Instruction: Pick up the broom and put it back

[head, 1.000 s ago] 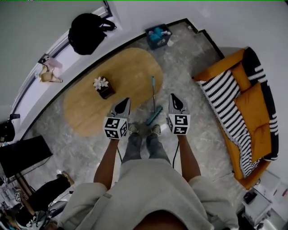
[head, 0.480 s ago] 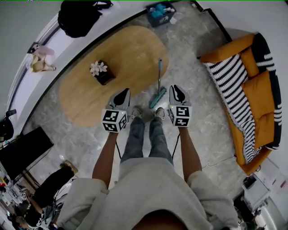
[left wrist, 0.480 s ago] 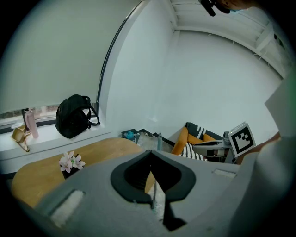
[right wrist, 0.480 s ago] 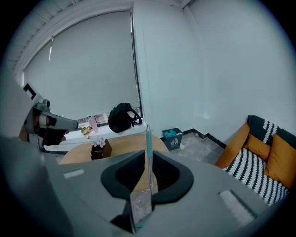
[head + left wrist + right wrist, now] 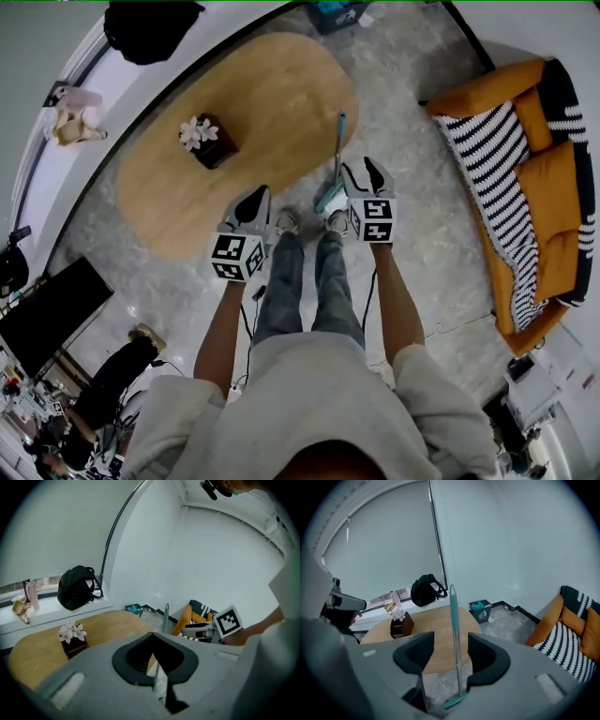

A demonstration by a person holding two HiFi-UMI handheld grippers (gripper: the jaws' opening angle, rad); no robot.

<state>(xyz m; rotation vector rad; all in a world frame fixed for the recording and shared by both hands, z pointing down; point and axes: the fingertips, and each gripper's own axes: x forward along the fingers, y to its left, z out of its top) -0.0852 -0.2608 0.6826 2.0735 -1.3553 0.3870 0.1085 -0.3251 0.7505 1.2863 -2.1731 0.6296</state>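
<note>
A broom (image 5: 336, 159) with a teal handle and teal head stands upright on the grey floor at the edge of the oval wooden table (image 5: 262, 112). My right gripper (image 5: 364, 172) is just right of the broom head, its jaws opening. In the right gripper view the broom (image 5: 453, 620) shows in the gap ahead of the right gripper (image 5: 451, 641), and no pad touches it. My left gripper (image 5: 255, 199) hangs left of the person's feet, apart from the broom. The left gripper (image 5: 153, 635) has its tips together on nothing, with the broom handle (image 5: 165, 616) beyond.
A dark box with flowers (image 5: 208, 141) sits on the table. An orange sofa with a striped throw (image 5: 525, 169) stands at the right. A black bag (image 5: 150, 23) lies on the window ledge. A blue bin (image 5: 480, 610) is by the far wall, and a dark screen (image 5: 47, 319) at the left.
Both grippers have sunk and come nearer the broom. The right gripper now sits beside the broom head, and its jaws look wider apart.
</note>
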